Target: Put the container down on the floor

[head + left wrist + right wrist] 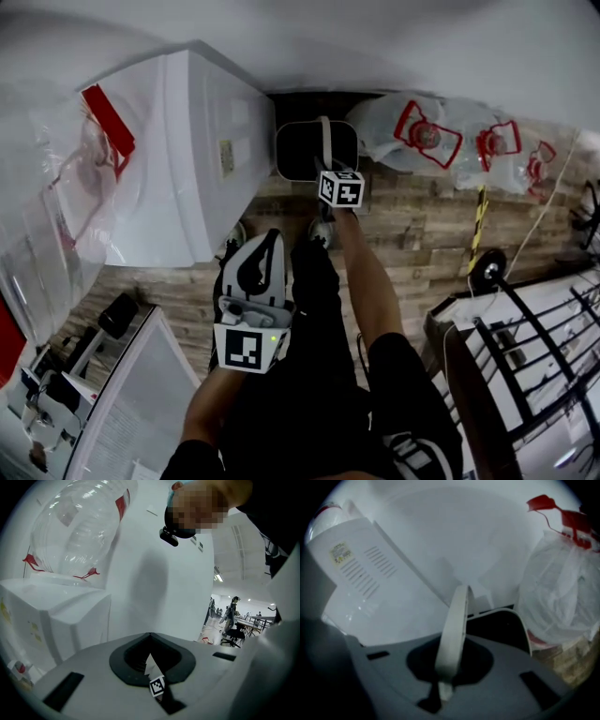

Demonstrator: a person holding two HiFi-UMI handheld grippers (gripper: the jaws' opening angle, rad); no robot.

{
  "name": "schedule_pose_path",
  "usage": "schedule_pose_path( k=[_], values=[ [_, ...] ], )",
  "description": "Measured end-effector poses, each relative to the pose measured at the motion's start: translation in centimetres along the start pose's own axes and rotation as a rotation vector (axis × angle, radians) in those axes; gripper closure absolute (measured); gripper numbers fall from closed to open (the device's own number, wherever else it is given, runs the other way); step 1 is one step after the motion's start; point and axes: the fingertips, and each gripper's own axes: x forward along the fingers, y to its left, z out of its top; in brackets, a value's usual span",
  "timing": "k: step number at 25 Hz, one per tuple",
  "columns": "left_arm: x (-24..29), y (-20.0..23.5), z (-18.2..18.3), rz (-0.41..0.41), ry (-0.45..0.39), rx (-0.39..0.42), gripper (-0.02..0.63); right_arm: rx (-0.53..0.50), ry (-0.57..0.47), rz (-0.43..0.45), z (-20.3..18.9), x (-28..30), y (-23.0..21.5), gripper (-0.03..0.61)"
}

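The container (302, 150) is a dark bin with a pale rim, hanging just above the wooden floor (412, 225) beside the white water dispenser (187, 150). Its pale bail handle (324, 141) runs up into my right gripper (328, 169), which is shut on it. In the right gripper view the handle (454, 630) rises from between the jaws of my right gripper (445, 679) to the container's rim (520, 620). My left gripper (272, 236) is nearer the person's legs, its dark jaws meeting at a point with nothing held. The left gripper (149, 656) faces a white wall.
Several plastic-wrapped water jugs (422, 131) with red handles stand along the wall right of the container; one (562, 592) is close beside it. A wheeled metal rack (511, 337) stands at right. An inverted bottle (79, 527) tops the dispenser (56, 620).
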Motion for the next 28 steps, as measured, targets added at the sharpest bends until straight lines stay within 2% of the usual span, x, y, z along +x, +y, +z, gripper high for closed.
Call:
schedule_pose_path(
  k=[14,24,28],
  values=[
    [2.4,1.1,-1.3,0.002,0.015,0.037,0.588,0.010,0.003,0.000,1.2,5.7,-1.3,0.541],
    [4.0,0.2,-2.8,-0.018,0.037,0.018,0.588,-0.008,-0.068,0.118,3.3,6.5,-0.8,0.541],
    [4.2,-0.6,-2.8,-0.028,0.045,0.023,0.588,-0.006,-0.073,0.130,3.3,6.9,-1.7,0.541]
  ],
)
